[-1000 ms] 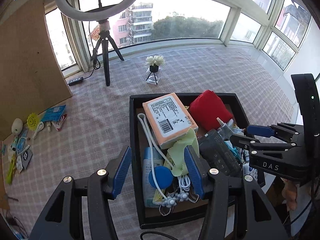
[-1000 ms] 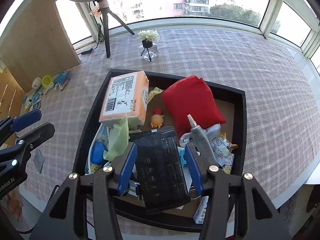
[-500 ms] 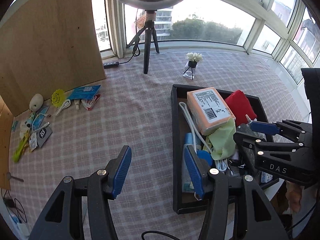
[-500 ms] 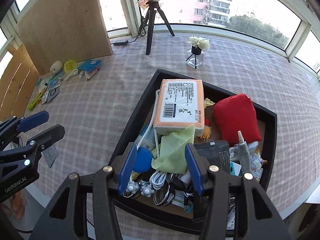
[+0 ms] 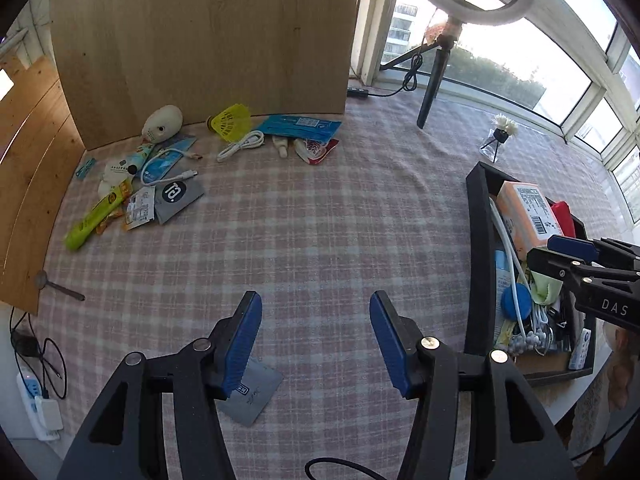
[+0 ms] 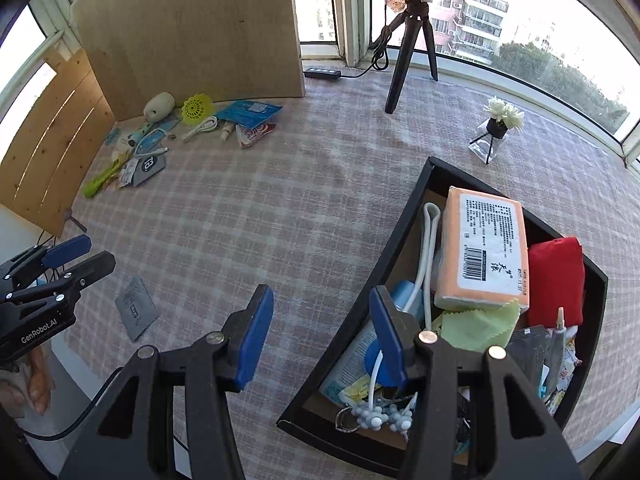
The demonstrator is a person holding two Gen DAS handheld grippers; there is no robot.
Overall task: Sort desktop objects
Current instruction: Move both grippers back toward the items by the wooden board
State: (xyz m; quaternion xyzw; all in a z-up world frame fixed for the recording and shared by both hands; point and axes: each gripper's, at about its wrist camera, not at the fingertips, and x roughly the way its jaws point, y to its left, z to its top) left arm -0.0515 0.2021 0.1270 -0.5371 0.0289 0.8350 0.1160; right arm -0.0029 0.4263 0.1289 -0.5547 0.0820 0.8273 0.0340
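A black tray [image 6: 404, 240] holds an orange pack [image 6: 480, 248], a red pouch [image 6: 556, 280], a green cloth [image 6: 476, 328], white cables and several small items. My right gripper [image 6: 320, 300] hangs open and empty above the tray's left rim. My left gripper [image 5: 316, 308] is open over the checked cloth, left of the tray [image 5: 476, 248]. A grey card [image 5: 250, 396] lies flat partly under its left finger. A row of loose items sits at the far left by the wooden board: a yellow shuttlecock [image 5: 232, 122], a white cable [image 5: 240, 146], a blue packet [image 5: 300, 126] and a grey sachet [image 5: 176, 196].
A ring light on a tripod [image 6: 408, 40] and a small flower vase [image 6: 496, 128] stand at the back. A wooden board [image 6: 192, 32] walls off the far left corner. A power strip and cables [image 5: 36, 392] hang past the table's near left edge.
Both grippers have swung left from above the tray's contents. The left one now sits over the cloth and grey card, the right over the tray's left rim. Both stay open.
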